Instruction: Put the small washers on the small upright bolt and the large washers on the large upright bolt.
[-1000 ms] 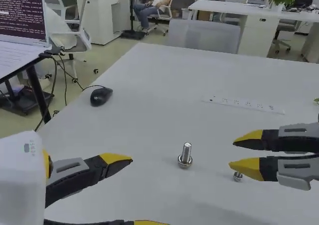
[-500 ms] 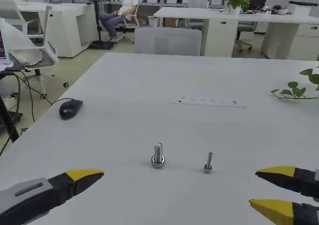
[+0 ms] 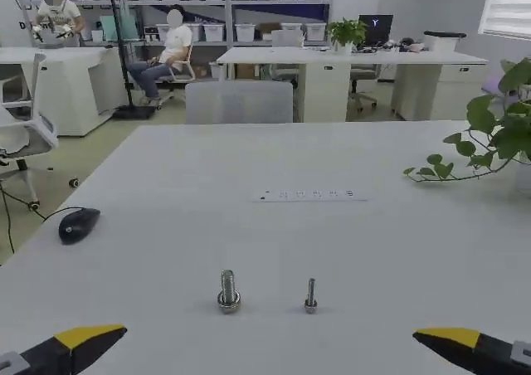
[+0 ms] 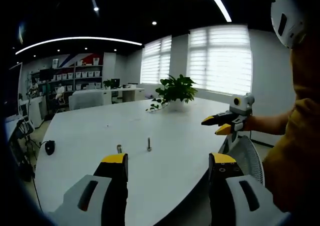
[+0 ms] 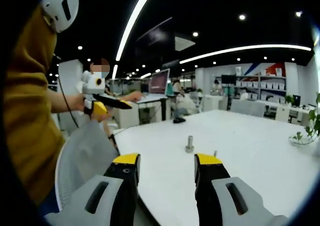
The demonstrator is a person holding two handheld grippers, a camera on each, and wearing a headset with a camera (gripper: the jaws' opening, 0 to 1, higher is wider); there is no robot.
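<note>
While each pair of jaws stands wide apart with nothing between, the left gripper [image 4: 169, 162] and the right gripper [image 5: 166, 162] hang at the near edge of the white table [image 3: 398, 250], well apart from each other. Farther in, between them, the large bolt [image 3: 229, 290] stands upright, with the small bolt [image 3: 310, 295] near it on its right. Whether washers sit at their bases is too small to tell. Risk: both bolts appear freestanding, so a low or sideways jaw approach to one could topple it or its neighbour.

Bright, even office light.
Blown-out white slatted window blinds [image 4: 220, 56], glowing curved ceiling light strip [image 5: 240, 50], heavy fisheye bending at edges.
</note>
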